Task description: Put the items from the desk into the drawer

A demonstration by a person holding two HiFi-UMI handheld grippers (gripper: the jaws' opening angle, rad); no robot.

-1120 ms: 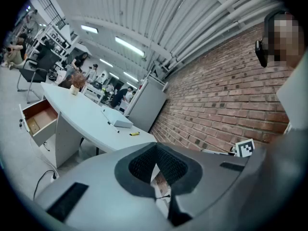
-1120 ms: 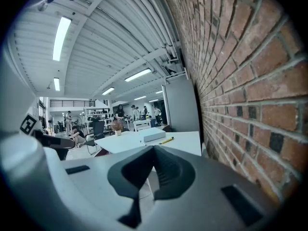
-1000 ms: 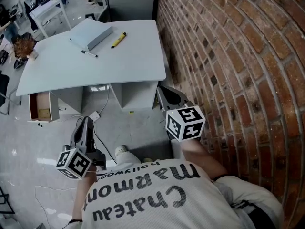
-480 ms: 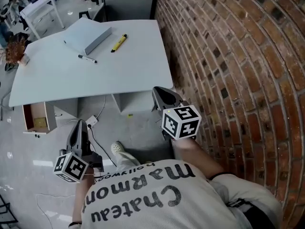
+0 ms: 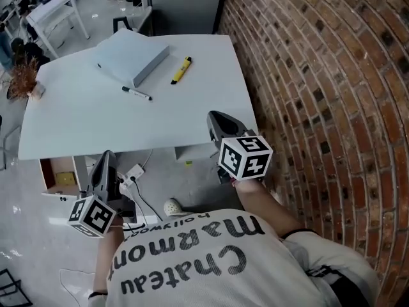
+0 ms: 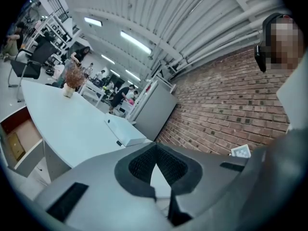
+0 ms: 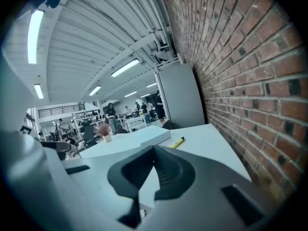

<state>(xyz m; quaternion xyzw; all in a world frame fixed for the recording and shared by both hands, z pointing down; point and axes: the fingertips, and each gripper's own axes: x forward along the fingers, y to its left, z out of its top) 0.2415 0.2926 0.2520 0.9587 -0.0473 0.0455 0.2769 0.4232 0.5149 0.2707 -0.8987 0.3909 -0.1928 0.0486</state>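
Observation:
The pale desk (image 5: 83, 120) carries a flat light-blue box (image 5: 133, 57), a yellow marker (image 5: 181, 70) and a black pen (image 5: 137, 93). Under its left end a drawer (image 5: 56, 176) stands pulled out, with a small item inside. My left gripper (image 5: 106, 156) is shut and empty, level with the desk's near edge, right of the drawer. My right gripper (image 5: 214, 116), also shut and empty, hovers at the desk's near right corner. The left gripper view shows the box (image 6: 126, 131) and drawer (image 6: 18, 138); the right gripper view shows the box (image 7: 150, 137) and marker (image 7: 177, 141).
A brick wall (image 5: 319, 75) runs close along the desk's right side. A power strip with cable (image 5: 132, 173) and the person's shoe (image 5: 171, 206) are on the floor under the desk. A grey cabinet (image 5: 185, 5) stands behind; a dried plant (image 5: 24, 77) sits left.
Both grippers have travelled forward toward the desk, and the desk now sits nearer and larger in the head view. Both stay shut and empty.

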